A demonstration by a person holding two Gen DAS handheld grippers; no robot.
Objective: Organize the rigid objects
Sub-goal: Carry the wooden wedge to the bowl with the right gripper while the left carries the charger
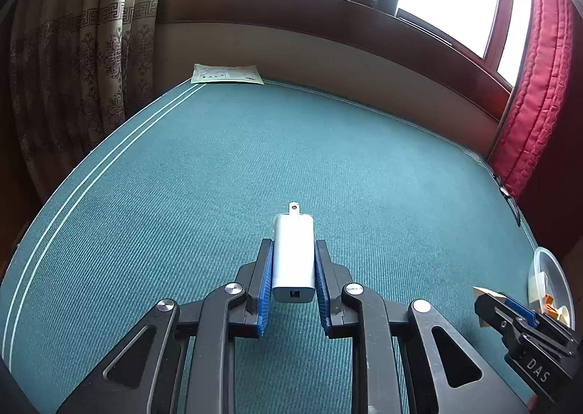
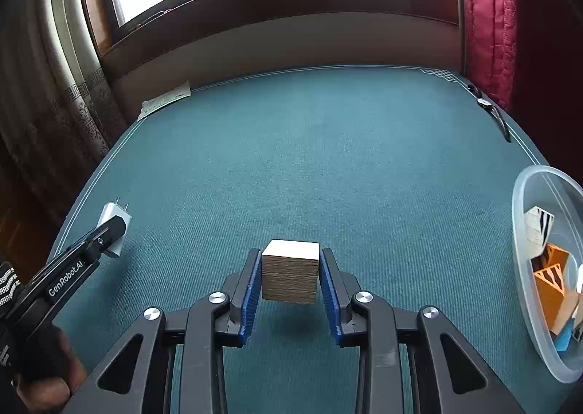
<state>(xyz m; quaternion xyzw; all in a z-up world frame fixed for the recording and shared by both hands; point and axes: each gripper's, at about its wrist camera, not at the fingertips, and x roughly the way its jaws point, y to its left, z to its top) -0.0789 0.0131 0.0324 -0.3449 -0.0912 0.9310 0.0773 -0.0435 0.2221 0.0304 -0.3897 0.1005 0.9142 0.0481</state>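
A white wall charger (image 1: 293,261) with metal prongs pointing away sits between the blue pads of my left gripper (image 1: 293,250), which is shut on it above the green table. In the right wrist view the same charger (image 2: 113,224) shows at the far left, held by the left gripper (image 2: 109,231). My right gripper (image 2: 290,261) is shut on a pale wooden block (image 2: 289,273), lifted off the cloth with its shadow below. The right gripper (image 1: 488,301) also appears at the lower right of the left wrist view, holding the block (image 1: 482,292).
A clear plastic bowl (image 2: 524,268) with several small items stands at the right edge of the green table (image 2: 328,159); the bowl (image 1: 546,261) also shows in the left view. A paper sheet (image 1: 227,74) lies at the far left corner. A dark strap (image 2: 492,111) lies far right. Wall, curtains and window beyond.
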